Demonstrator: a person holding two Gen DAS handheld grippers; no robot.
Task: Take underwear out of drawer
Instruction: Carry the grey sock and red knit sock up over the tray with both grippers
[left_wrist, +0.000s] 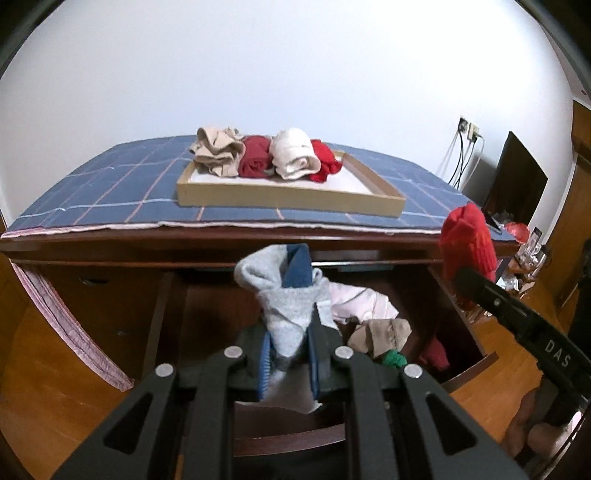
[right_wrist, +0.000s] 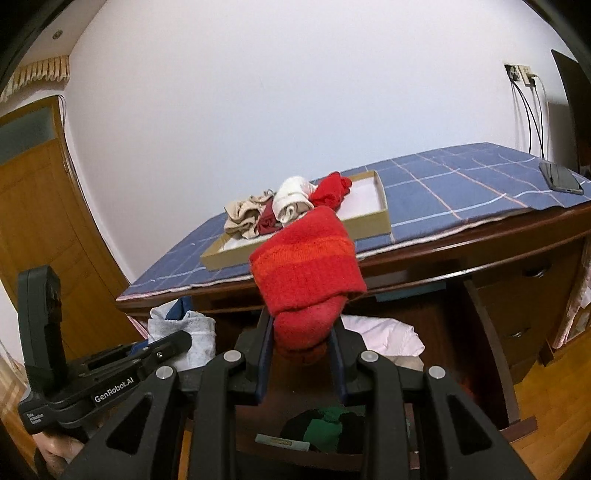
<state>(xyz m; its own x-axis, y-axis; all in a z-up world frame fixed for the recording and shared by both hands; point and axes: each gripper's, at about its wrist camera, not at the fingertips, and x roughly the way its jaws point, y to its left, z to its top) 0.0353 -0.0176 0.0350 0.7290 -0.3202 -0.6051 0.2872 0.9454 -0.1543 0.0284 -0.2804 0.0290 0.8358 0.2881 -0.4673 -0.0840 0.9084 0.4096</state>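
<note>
Fingers of the left gripper (left_wrist: 288, 354) are clenched on a grey bundle (left_wrist: 284, 295) of cloth with a blue patch at its top, held up above the open drawer (left_wrist: 461, 369). The right gripper (right_wrist: 303, 354) has its fingers clamped on a red bundle (right_wrist: 306, 273), ribbed with an orange band, which stands up in front of the worktop (right_wrist: 480, 236) edge; in the left wrist view that red bundle (left_wrist: 467, 243) shows at the right, above the right gripper's black arm (left_wrist: 517, 314). In the right wrist view the left gripper's body (right_wrist: 110, 373) sits at lower left with the grey bundle (right_wrist: 184, 332) at its tip, and part of a hand (right_wrist: 55, 454) shows beneath it. Inside the drawer lie a pale pink garment (left_wrist: 358, 302), a tan piece (left_wrist: 384, 332), a green piece (left_wrist: 393, 358) and a dark red piece (left_wrist: 436, 354). A blue checked cloth (left_wrist: 110, 192) covers the worktop, and on it rests a shallow tray (left_wrist: 288, 197). At the tray's far end sit a beige bundle (left_wrist: 218, 151), a dark red one (left_wrist: 255, 158), a white roll (left_wrist: 293, 153) and a bright red piece (left_wrist: 325, 162), all touching in a row. A phone (right_wrist: 561, 177) lies near the cloth's right end, below wall sockets with cables (right_wrist: 528, 110).
</note>
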